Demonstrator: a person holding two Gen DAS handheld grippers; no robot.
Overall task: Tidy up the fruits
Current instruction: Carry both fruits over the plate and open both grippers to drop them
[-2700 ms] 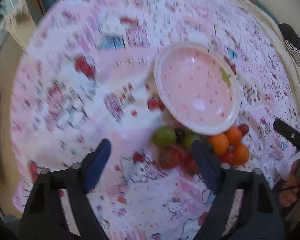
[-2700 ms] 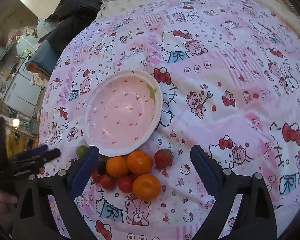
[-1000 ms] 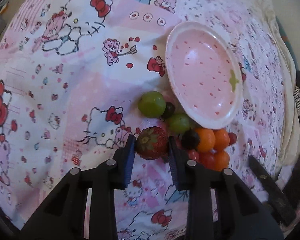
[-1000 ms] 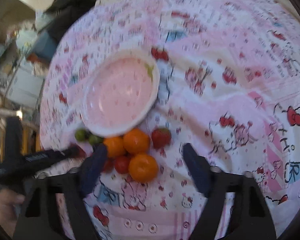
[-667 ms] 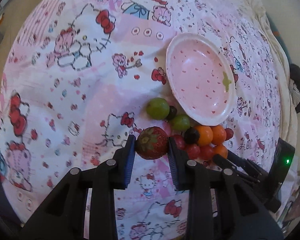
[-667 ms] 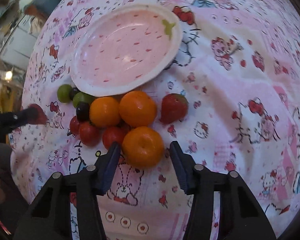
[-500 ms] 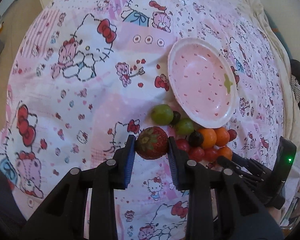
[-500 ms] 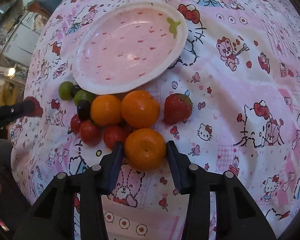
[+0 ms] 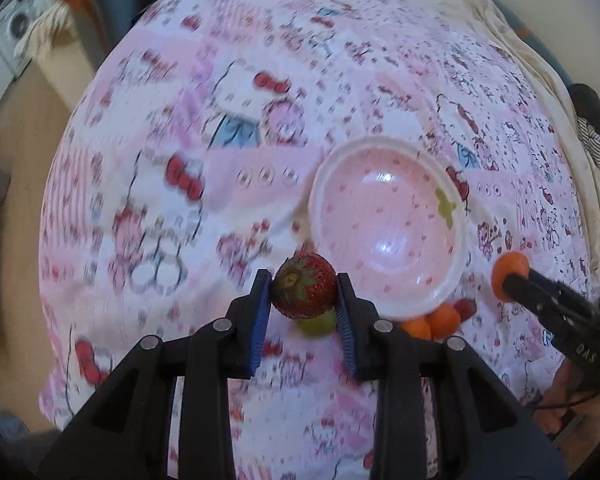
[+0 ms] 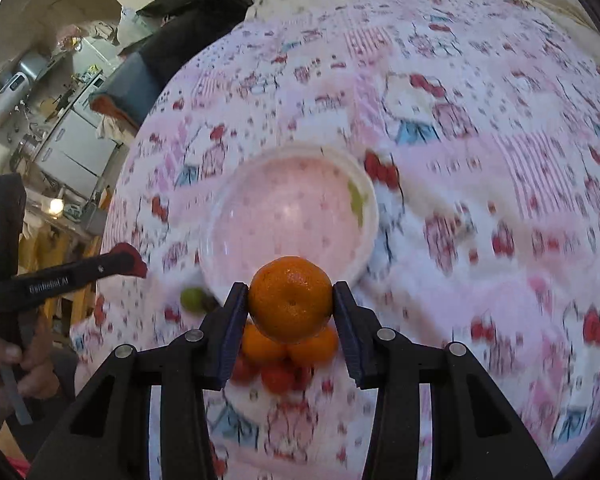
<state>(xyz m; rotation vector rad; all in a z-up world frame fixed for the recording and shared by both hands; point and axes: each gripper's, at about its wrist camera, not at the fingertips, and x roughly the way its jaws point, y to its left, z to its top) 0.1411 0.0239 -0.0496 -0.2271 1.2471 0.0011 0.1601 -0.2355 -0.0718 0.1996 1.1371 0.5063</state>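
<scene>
My left gripper point(image 9: 303, 300) is shut on a red strawberry point(image 9: 304, 290) and holds it above the cloth, just left of the pink strawberry-print bowl point(image 9: 386, 229). My right gripper point(image 10: 290, 304) is shut on an orange mandarin point(image 10: 291, 298), held above the near rim of the bowl point(image 10: 290, 216). The right gripper with its mandarin point(image 9: 510, 270) shows in the left wrist view; the left gripper with its strawberry point(image 10: 130, 264) shows in the right wrist view. The bowl is empty. Below lie two mandarins point(image 10: 288, 346), small red fruits point(image 10: 276, 376) and a green fruit point(image 10: 192, 299).
A pink Hello Kitty cloth point(image 9: 220, 152) covers the bed. Dark clothes point(image 10: 188, 12) lie at its far edge. A fridge and kitchen clutter point(image 10: 72, 144) stand beyond the left edge. A hand point(image 10: 16, 360) grips the left tool's handle.
Both grippers have lifted their fruit off the cloth and moved toward the bowl. The right gripper closed on the mandarin. Both views are blurred by motion.
</scene>
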